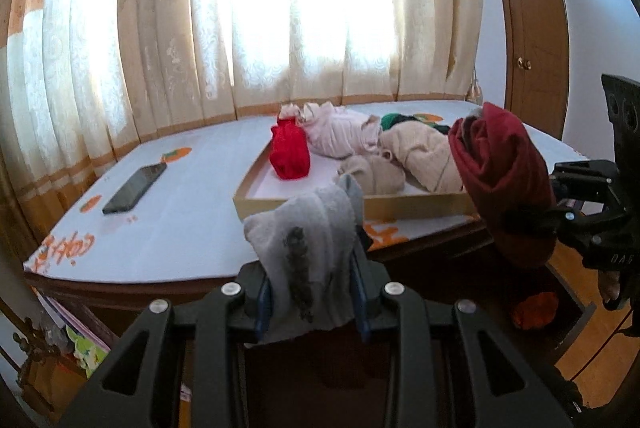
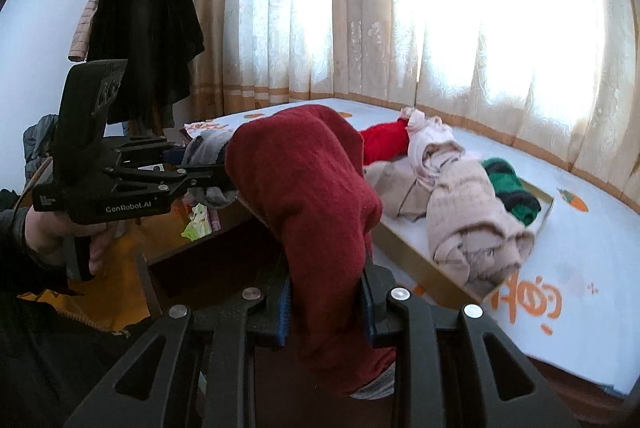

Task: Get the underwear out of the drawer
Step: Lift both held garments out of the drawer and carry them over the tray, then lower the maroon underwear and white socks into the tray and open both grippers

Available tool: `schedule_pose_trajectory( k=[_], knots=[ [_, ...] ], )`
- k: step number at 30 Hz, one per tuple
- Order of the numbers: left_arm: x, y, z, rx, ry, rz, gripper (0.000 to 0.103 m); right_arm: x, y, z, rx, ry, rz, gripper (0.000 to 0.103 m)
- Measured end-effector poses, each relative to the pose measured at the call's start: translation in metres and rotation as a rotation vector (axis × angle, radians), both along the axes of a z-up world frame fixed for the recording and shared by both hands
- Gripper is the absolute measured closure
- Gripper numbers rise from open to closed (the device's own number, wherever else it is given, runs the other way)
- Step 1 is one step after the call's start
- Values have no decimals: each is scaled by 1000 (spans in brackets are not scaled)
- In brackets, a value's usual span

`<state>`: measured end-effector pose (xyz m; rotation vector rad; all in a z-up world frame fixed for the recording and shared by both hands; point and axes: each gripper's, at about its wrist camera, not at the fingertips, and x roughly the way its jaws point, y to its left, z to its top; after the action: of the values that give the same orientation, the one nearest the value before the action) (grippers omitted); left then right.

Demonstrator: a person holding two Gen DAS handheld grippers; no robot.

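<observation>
Sunlit cream-and-orange curtains (image 1: 280, 7) filled the wall behind a wide bed with a white sheet printed with orange motifs (image 1: 168, 228), which took up most of your view. At about one o'clock on that bed sat a shallow tan cardboard tray (image 1: 304, 205) heaped with bundled garments: a beige ribbed roll (image 2: 464, 224), a pale pink bundle (image 1: 340, 131), a bright red roll (image 1: 290, 151) at its ten o'clock corner, and a green-and-black piece (image 2: 510, 187) toward the far side. Below the bed edge, at your four o'clock in the left wrist view, a dark wooden drawer (image 1: 568, 312) stood pulled out with an orange-red garment (image 1: 534, 310) lying inside. A black coat on a hanger (image 2: 148, 43) hung at ten o'clock in the right wrist view.

You had your right gripper (image 2: 326, 312) pinching a dark maroon knitted underwear bundle (image 2: 316, 195), its jaws pressed onto the cloth, held in the air above the drawer and short of the tray. Your left gripper (image 1: 312, 304) was clamped on a grey cotton underwear piece with a dark print (image 1: 308, 248), likewise raised near the bed's front edge, just beside the maroon one. A black smartphone (image 1: 134, 187) lay flat on the sheet at ten o'clock, well apart from the tray.
</observation>
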<state>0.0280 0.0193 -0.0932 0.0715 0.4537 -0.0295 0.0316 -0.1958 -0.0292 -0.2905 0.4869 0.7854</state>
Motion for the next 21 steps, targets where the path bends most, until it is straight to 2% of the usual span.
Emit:
schedule_pose_trajectory(
  k=[7,14,21],
  knots=[
    [16,10,18,33,-33,14,72,17,7,15,13,-2,-22,74],
    [45,17,29,52,-27,6,72,42,16,31,18,4,-56,74],
    [77,21,44,60,-17,-3,72,78,27,37,20,68,-99,74]
  ],
)
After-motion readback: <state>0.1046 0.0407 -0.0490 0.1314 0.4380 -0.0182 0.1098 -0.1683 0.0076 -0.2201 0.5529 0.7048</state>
